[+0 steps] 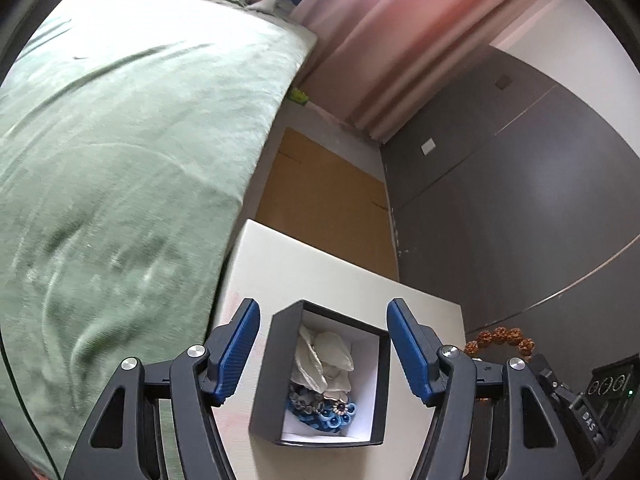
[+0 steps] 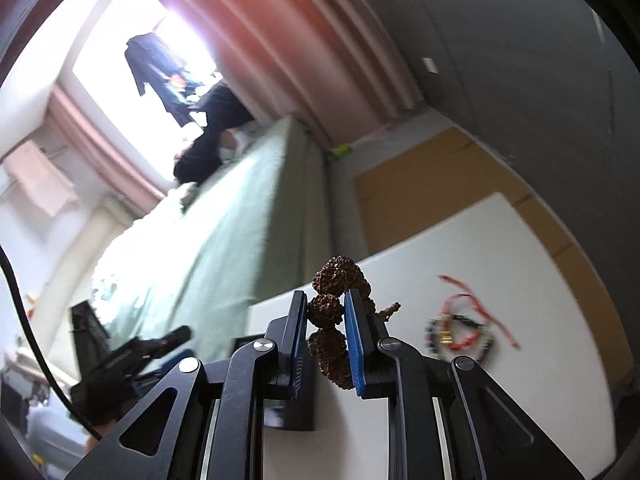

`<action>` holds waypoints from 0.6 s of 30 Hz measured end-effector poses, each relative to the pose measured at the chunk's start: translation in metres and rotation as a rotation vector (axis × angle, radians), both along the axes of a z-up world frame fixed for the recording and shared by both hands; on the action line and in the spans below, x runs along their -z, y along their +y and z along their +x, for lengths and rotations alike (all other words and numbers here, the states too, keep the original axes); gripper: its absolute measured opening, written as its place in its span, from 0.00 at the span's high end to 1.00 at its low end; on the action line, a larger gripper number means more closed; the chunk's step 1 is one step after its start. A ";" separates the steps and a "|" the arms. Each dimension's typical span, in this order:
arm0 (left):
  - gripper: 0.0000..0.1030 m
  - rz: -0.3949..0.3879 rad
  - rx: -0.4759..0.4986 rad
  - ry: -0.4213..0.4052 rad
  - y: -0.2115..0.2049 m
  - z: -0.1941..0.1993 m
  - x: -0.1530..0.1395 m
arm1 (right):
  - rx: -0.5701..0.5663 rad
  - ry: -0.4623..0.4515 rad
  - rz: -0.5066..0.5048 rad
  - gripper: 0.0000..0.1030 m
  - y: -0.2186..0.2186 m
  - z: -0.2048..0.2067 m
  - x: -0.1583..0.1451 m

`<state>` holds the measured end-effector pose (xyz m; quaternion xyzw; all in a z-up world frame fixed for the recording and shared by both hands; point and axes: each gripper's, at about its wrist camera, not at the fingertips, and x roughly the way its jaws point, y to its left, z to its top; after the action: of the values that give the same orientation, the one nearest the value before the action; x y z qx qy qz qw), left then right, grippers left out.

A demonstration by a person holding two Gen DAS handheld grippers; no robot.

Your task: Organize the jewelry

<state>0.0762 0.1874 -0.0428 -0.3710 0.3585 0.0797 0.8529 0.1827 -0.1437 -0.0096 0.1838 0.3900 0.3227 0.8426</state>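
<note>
Bead bracelet (image 2: 328, 320) pinched in right gripper (image 2: 326, 344), lifted above white surface (image 2: 500, 240). Left gripper (image 1: 322, 354) spread, nothing held; black box (image 1: 382, 384) sits between jaws. Bracelet best lowered slowly into box, beside blue jewelry (image 1: 324, 416). More bracelets (image 2: 460, 332) at 3 o'clock.

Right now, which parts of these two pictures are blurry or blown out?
Left wrist view: the green bedspread is smeared, the black box stays sharp. Right wrist view: the window is blown out, the bracelets on the table are soft.
</note>
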 end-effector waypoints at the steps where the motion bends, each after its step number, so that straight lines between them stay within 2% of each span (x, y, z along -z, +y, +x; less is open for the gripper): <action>1: 0.35 -0.004 -0.002 -0.003 0.002 -0.002 0.000 | -0.018 -0.006 0.013 0.81 0.006 -0.003 -0.002; 7: 0.35 -0.028 -0.020 -0.018 0.015 -0.005 -0.001 | -0.103 0.010 0.031 0.81 0.046 -0.015 0.003; 12: 0.35 -0.047 -0.041 -0.037 0.026 -0.013 -0.005 | -0.145 0.024 -0.032 0.81 0.078 -0.020 0.015; 18: 0.35 -0.076 -0.063 -0.054 0.035 -0.020 -0.007 | -0.151 0.006 -0.127 0.81 0.092 -0.026 0.023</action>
<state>0.0564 0.2225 -0.0354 -0.4164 0.3261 0.0829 0.8446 0.1568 -0.0521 -0.0325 0.1011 0.4250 0.3592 0.8247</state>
